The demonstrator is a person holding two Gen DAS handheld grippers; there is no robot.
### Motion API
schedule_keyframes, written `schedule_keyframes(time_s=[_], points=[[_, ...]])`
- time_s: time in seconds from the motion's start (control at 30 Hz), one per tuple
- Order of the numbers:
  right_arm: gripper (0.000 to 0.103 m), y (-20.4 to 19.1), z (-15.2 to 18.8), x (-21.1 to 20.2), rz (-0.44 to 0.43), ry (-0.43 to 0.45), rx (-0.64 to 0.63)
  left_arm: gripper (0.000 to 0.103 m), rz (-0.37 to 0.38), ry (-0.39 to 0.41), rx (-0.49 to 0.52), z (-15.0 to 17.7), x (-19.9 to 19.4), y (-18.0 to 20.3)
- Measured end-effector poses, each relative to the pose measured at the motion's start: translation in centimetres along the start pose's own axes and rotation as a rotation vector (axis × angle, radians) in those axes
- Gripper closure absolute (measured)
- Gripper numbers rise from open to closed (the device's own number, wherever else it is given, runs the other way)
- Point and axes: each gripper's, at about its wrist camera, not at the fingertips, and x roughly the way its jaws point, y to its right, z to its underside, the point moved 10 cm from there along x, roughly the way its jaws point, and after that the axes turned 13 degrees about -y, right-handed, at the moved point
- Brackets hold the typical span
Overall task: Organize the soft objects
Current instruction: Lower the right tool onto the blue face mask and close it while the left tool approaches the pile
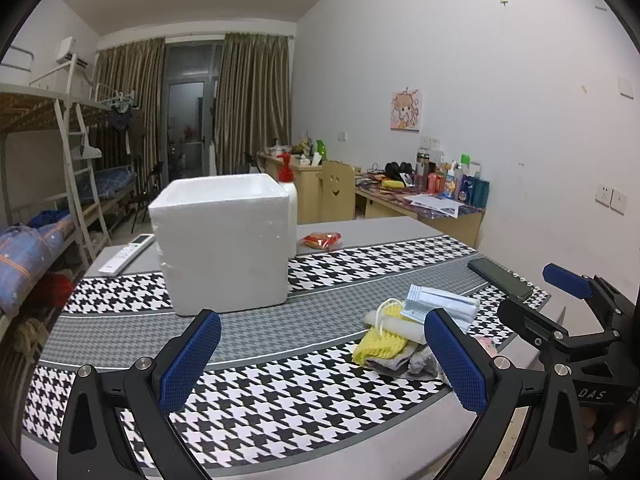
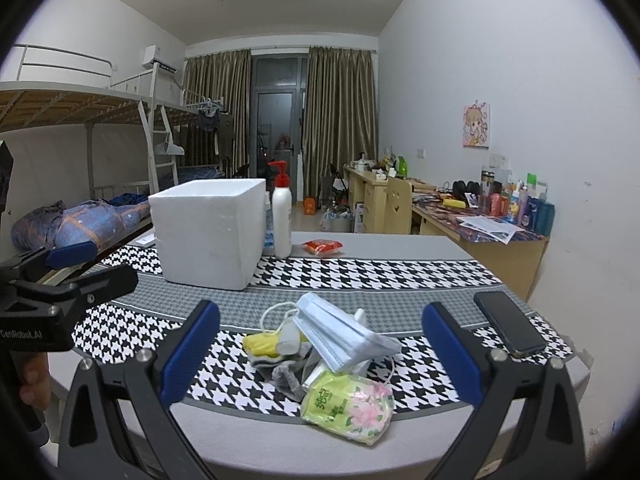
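We held both grippers above the near edge of the table [image 2: 400, 240], which wore a black-and-white houndstooth runner [image 2: 360, 272]. Our left gripper [image 1: 322, 356] had its blue-padded jaws spread wide and held nothing; in its view the white foam box [image 1: 224, 240] stood at twelve o'clock, just beyond the fingertips, open at the top. Our right gripper [image 2: 320, 356] was equally wide open and empty, and it also showed in the left view at three o'clock [image 1: 560, 300].

The soft things lay in one heap between the right gripper's fingers in its own view, and at two o'clock of the left gripper. On top sat a pale blue face mask [image 2: 340, 332], tilted, its ear loops trailing. Under it, at its nine o'clock, was a yellow foam net [image 2: 262, 344] touching a grey sock [image 2: 286, 376]. At the mask's six o'clock, nearest us, lay a green tissue pack with pink flowers [image 2: 348, 408], touching the heap.

A dark phone [image 2: 510, 328] lay at three o'clock of the heap, apart from it. Behind the box, in the right view, stood a white pump bottle with a red top [image 2: 282, 216], and at its four o'clock a red snack packet [image 2: 322, 246]. A white remote [image 1: 126, 254] lay at nine o'clock of the box in the left view.
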Motion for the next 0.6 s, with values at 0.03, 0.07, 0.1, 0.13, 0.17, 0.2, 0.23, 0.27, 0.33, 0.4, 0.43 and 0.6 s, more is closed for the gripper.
schedule_keyframes(time_s=[0.03,0.07,0.1,0.13,0.17,0.2,0.23,0.27,0.33,0.4,0.43,0.6], points=[[0.001,0.2,0.0,0.2,0.002,-0.005,0.002,0.001,0.002,-0.004,-0.001,-0.1,0.2,0.0],[0.001,0.3,0.0,0.5,0.003,-0.011,0.003,0.001,0.005,-0.01,0.0,-0.1,0.5,0.1],[0.001,0.4,0.0,0.7,0.005,-0.015,0.005,0.001,0.009,-0.016,0.0,-0.2,0.8,0.1],[0.001,0.5,0.0,0.9,0.007,-0.018,0.007,0.001,0.012,-0.02,0.0,-0.3,1.1,0.2],[0.001,0.7,0.0,1.1,0.008,-0.024,0.008,0.001,0.015,-0.023,0.001,-0.3,1.4,0.3],[0.001,0.8,0.0,1.4,0.008,-0.029,0.008,0.001,0.018,-0.026,0.002,-0.4,1.6,0.5],[0.001,0.9,0.0,1.5,0.009,-0.033,0.008,0.001,0.022,-0.031,0.002,-0.4,1.9,0.5],[0.001,1.0,0.0,1.7,0.011,-0.037,0.009,0.001,0.025,-0.035,0.004,-0.4,2.1,0.6],[0.001,1.2,0.0,2.0,0.013,-0.042,0.01,0.001,0.03,-0.044,0.008,-0.5,2.6,0.8],[0.002,1.5,0.1,2.5,0.013,-0.053,0.013,0.001,0.034,-0.052,0.009,-0.6,3.2,0.9],[0.003,1.5,0.1,2.7,0.013,-0.057,0.013,0.001,0.037,-0.056,0.008,-0.6,3.4,0.9],[0.008,1.8,0.6,4.0,0.009,-0.098,0.018,0.001,0.054,-0.084,0.015,-0.5,4.9,1.2]])
